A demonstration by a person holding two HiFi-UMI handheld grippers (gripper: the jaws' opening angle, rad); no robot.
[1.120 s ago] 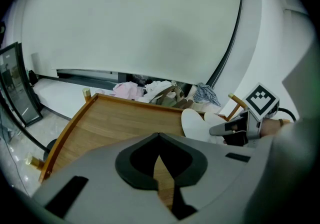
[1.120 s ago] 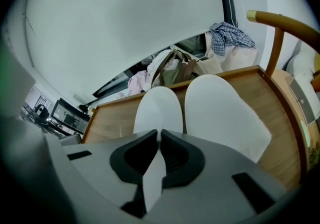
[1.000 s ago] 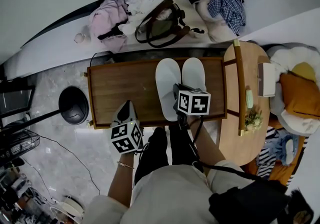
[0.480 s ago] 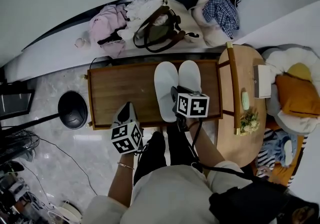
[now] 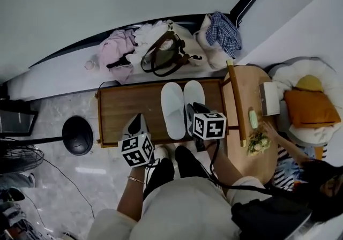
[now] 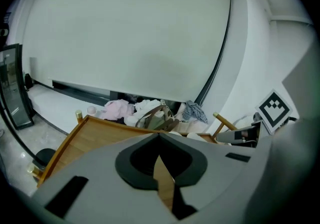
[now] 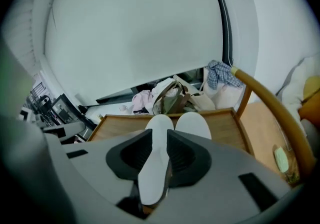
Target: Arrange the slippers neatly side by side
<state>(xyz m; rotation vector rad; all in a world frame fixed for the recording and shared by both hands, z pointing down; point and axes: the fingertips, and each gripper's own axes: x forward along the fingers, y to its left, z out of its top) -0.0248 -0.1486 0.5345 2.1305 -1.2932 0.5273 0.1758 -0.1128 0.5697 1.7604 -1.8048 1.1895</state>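
Left slipper [image 5: 172, 110] and right slipper [image 5: 194, 96]: white, closed-toe, lying flat, touching side by side, toes toward the table's [image 5: 128, 106] far edge, near its right end.

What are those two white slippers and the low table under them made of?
The slippers look like soft white cloth, matte and plain; which cloth I can't tell. The low table looks like brown wood, smooth with a slight sheen, going by its faint grain streaks.

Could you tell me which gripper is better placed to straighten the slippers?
Probably right: the right gripper, jaws just opened, empty, faces the slippers; the left gripper hangs aside over the table.
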